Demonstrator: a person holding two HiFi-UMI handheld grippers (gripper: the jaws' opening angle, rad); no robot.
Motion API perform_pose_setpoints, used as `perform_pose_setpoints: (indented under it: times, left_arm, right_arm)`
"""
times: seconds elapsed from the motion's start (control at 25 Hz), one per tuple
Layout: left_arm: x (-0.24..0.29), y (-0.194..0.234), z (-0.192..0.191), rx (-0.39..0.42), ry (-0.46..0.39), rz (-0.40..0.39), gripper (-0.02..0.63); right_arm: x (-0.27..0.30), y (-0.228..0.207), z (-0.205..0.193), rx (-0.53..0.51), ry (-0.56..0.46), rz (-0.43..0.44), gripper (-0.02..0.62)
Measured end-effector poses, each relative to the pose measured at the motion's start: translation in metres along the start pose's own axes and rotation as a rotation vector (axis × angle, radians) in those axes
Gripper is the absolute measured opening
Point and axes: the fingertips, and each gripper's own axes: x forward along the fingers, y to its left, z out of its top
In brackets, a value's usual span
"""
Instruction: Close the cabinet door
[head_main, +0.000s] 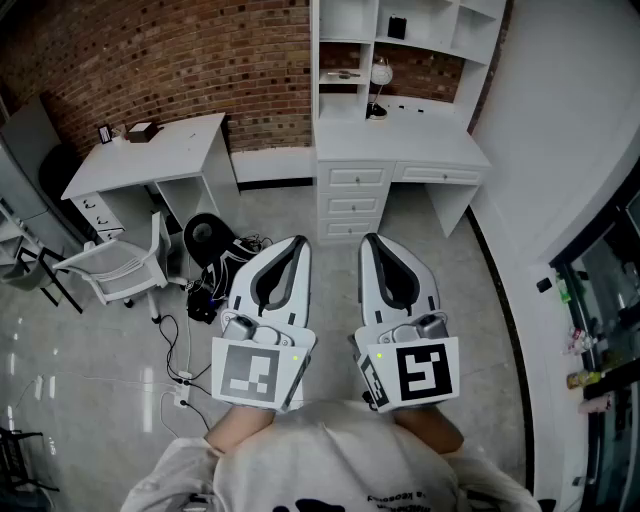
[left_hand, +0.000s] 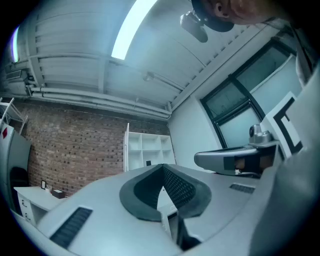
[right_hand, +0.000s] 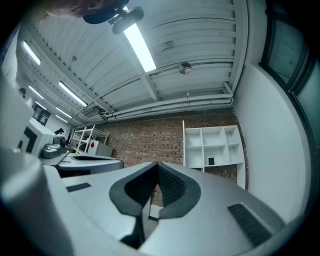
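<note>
Both jaws are closed with nothing between them: in the head view your left gripper (head_main: 297, 242) and right gripper (head_main: 371, 241) sit near your chest, well apart from the white shelf cabinet (head_main: 350, 18) at the brick wall (head_main: 150, 50). Your left gripper view shows its door (left_hand: 127, 147) swung out edge-on at the cabinet's left side; the right gripper view agrees. It looks light, stiff and free-swinging: push its face near the free edge.

Open floor ahead to the far white cabinet (head_main: 355, 205), hemmed at left by a chair (head_main: 120, 265), black bag (head_main: 210, 240) and loose cables (head_main: 175, 350), at right by the wall (head_main: 560, 120).
</note>
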Motion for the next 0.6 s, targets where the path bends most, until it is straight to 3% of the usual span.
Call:
perform_pose_setpoints:
  times: [0.6]
  left_arm:
    - [0.020, -0.012, -0.012, 0.003, -0.004, 0.015, 0.008]
  right_arm:
    - [0.004, -0.025, -0.017, 0.027, -0.004, 0.012, 0.017]
